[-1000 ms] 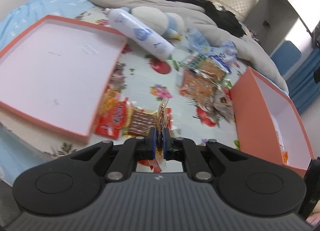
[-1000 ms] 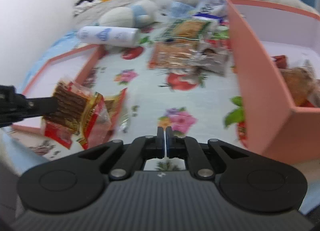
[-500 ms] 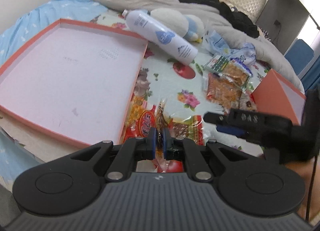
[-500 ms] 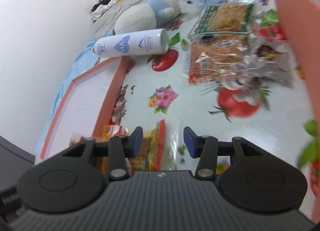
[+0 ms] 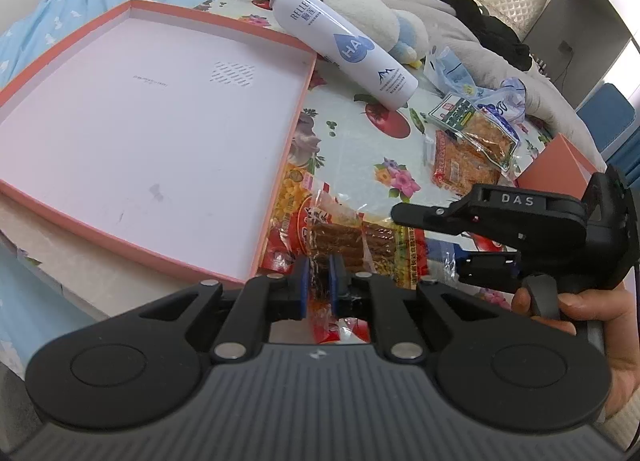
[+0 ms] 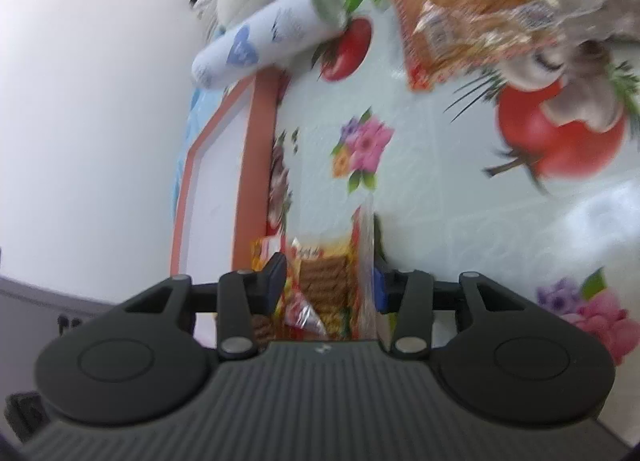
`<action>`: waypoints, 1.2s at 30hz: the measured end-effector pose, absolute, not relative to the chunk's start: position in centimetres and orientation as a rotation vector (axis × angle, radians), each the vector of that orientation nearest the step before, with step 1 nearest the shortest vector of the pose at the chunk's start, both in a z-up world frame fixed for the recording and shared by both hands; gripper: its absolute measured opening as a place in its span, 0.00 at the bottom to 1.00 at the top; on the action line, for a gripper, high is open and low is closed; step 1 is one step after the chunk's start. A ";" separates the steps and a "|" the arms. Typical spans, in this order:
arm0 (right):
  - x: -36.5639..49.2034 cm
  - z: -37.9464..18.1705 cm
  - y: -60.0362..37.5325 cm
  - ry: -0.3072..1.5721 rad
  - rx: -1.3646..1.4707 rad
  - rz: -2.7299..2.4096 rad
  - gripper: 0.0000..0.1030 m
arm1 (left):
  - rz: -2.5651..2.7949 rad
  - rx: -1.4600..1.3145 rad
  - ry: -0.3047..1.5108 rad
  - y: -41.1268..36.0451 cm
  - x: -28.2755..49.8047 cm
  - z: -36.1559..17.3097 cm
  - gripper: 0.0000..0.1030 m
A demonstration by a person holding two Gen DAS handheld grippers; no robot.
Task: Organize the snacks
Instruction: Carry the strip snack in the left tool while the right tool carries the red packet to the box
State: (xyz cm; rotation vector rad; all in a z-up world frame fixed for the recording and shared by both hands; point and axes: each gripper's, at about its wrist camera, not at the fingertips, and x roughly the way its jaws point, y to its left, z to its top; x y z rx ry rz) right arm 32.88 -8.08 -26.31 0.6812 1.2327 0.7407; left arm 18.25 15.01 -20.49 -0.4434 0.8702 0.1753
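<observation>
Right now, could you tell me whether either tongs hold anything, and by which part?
The left tongs pinch the snack packet by its near edge. The right tongs stand open around it, not gripping.

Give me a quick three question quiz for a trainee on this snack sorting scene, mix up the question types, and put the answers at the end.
1. True or false: the left gripper is pinching the red snack packet.
2. The white spray bottle is: A) standing upright, B) lying on its side, C) inside the box lid.
3. Fill in: the right gripper has its jaws ____ around the same packet.

Key: 1 true. 2 B; it lies beside the pink box lid on the floral cloth. 3 open.
</observation>
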 end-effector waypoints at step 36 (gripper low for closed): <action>26.5 -11.5 -15.8 0.853 0.248 0.508 0.03 | 0.002 -0.328 0.772 6.5 20.7 -10.0 0.07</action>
